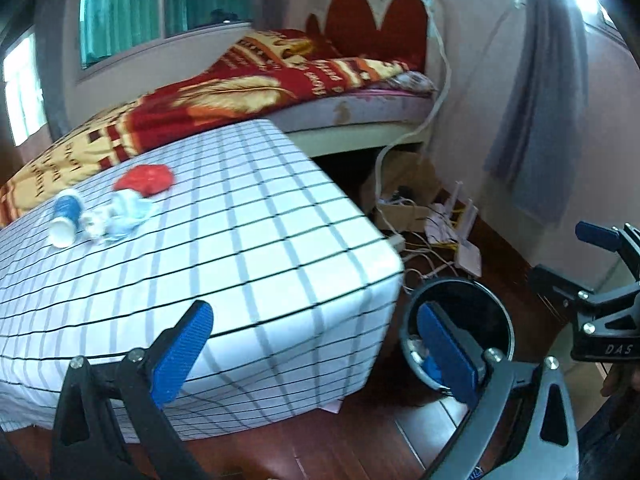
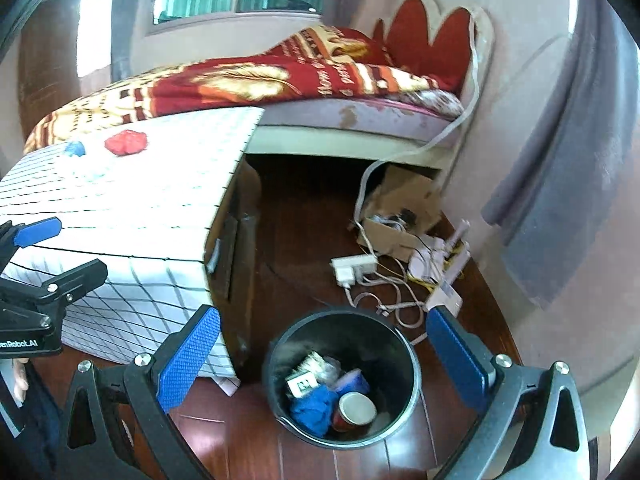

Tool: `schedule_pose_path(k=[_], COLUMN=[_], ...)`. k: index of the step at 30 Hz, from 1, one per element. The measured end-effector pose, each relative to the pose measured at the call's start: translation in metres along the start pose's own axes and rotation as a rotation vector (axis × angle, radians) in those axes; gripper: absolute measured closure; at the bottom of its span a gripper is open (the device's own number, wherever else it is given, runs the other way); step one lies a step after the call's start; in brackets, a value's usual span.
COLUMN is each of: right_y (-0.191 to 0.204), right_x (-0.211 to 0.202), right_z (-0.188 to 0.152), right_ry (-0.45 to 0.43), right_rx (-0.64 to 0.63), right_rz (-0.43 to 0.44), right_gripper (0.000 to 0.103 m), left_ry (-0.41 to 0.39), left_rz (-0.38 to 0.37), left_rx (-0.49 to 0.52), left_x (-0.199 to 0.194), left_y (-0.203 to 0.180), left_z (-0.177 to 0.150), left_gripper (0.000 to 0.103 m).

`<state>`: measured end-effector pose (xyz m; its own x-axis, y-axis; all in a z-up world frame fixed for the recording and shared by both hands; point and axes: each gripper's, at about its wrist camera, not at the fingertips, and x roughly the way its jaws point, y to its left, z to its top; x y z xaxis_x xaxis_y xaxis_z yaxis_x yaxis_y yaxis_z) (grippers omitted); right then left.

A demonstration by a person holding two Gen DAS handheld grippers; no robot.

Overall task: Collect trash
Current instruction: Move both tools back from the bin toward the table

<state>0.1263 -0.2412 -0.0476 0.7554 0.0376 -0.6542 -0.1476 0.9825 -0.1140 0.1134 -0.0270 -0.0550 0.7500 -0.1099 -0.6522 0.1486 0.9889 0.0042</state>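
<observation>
A table under a white checked cloth [image 1: 248, 240] carries a tipped blue and white paper cup [image 1: 67, 216], crumpled pale blue and white scraps [image 1: 120, 216] and a crumpled red wrapper [image 1: 146, 178]. A black round bin [image 2: 344, 376] stands on the floor by the table's corner, holding a red cup, blue crumpled material and a small carton. My left gripper [image 1: 316, 356] is open and empty over the table's near corner, far from the trash. My right gripper [image 2: 324, 360] hangs open and empty above the bin. In the right wrist view the red wrapper [image 2: 126, 142] and blue cup [image 2: 74, 148] lie far left.
A bed with a red and yellow blanket [image 1: 224, 92] stands behind the table. On the wooden floor right of the bin lie a power strip [image 2: 354, 266], tangled cables, a white router [image 2: 444, 296] and an open cardboard box [image 2: 404, 216]. A grey curtain [image 2: 568, 184] hangs at right.
</observation>
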Motion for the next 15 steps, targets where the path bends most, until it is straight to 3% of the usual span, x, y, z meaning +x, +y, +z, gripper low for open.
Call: schedule_pose_path(k=[10, 15], right_y=[0.078, 0.128], right_x=[0.016, 0.029], right_z=[0.045, 0.068], right_ry=[-0.057, -0.019], right_rx=[-0.048, -0.07], right_rz=[0.165, 0.26], right_gripper=[0.0, 0.0], left_ry=[-0.045, -0.045], left_rz=[0.145, 0.219], left_rx=[-0.115, -0.195], left_x=[-0.024, -0.03], left_y=[0.092, 0.151], left_z=[-0.008, -0.016], left_gripper=[0.001, 0.011])
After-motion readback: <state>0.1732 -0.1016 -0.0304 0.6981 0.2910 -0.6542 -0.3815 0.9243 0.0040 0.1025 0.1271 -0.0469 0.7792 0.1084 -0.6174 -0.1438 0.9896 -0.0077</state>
